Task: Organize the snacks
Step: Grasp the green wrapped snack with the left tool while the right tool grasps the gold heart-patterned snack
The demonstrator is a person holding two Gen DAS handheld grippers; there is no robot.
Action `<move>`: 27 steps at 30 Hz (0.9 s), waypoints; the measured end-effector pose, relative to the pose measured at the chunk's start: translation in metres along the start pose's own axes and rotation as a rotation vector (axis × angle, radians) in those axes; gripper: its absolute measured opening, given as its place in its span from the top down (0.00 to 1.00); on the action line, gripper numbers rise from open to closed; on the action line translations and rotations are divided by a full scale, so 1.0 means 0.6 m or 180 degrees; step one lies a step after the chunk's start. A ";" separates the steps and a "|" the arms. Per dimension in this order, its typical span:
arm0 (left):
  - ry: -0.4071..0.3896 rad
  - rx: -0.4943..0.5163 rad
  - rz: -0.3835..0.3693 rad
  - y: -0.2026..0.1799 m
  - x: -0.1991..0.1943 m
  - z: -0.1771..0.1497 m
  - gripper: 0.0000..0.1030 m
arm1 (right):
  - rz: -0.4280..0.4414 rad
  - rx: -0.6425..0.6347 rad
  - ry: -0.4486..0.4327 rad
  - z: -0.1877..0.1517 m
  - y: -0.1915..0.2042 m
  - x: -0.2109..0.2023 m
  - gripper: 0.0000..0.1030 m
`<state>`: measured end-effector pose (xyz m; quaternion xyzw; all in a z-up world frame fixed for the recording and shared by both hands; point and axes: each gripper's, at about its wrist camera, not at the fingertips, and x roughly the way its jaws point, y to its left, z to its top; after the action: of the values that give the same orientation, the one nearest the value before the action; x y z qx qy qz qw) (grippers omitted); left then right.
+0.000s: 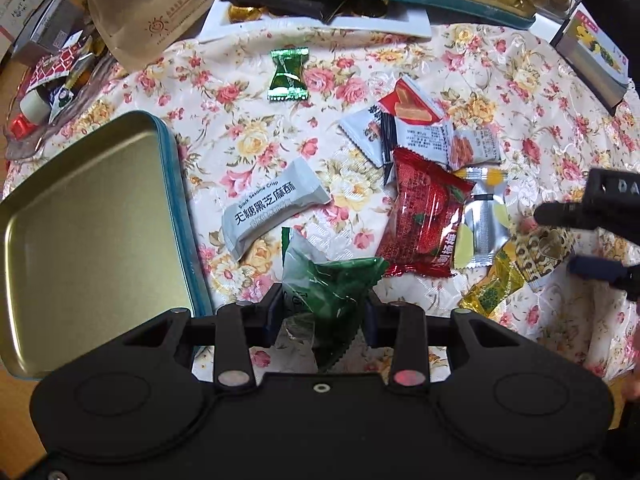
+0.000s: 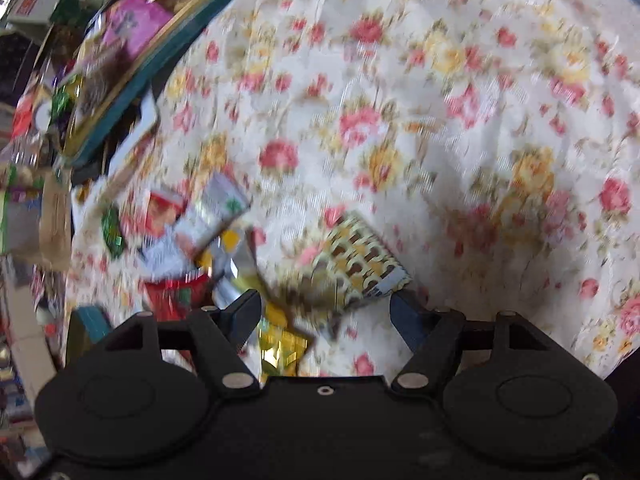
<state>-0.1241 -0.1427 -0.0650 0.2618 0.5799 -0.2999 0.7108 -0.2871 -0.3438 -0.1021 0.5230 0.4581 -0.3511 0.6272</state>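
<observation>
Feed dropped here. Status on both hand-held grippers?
Left hand-held gripper shut on green packet. Right hand-held gripper open over patterned packet. Tin beside.

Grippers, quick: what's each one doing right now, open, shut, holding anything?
Left gripper: shut on the green snack packet, pinched between its pads.
Right gripper: open, holding nothing, over the gold-patterned packet on the tablecloth.

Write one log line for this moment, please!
left tool: holding green packet | right tool: open over patterned packet | tin: empty

Right wrist view motion-blurred, gold tin (image 1: 80,216) cut off at left edge
</observation>
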 end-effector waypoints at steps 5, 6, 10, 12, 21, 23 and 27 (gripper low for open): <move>-0.0059 -0.0026 -0.0057 0.009 -0.013 0.004 0.54 | -0.0175 -0.0163 -0.0366 0.012 0.023 -0.008 0.27; -0.0067 -0.0033 -0.0068 0.012 -0.014 0.005 0.54 | -0.0225 -0.0190 -0.0386 0.013 0.024 -0.005 0.27; -0.0097 -0.0108 -0.0091 0.024 -0.022 0.010 0.54 | -0.0409 -0.0334 -0.0358 0.000 0.038 0.010 0.27; -0.0109 -0.0148 -0.0101 0.029 -0.026 0.013 0.54 | -0.0525 -0.0519 -0.0440 -0.019 0.050 0.017 0.27; -0.0215 -0.0168 -0.0117 0.028 -0.046 0.017 0.54 | -0.0766 -0.0770 -0.0637 -0.049 0.062 0.028 0.26; -0.0255 -0.0163 -0.0100 0.027 -0.051 0.017 0.54 | -0.0800 -0.0826 -0.0647 -0.052 0.066 0.031 0.27; -0.0330 -0.0174 -0.0075 0.028 -0.061 0.019 0.54 | -0.0867 -0.0865 -0.0767 -0.064 0.066 0.026 0.36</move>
<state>-0.1094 -0.1347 -0.0266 0.2196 0.5532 -0.3055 0.7432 -0.2532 -0.2973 -0.1047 0.3212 0.4893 -0.4276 0.6889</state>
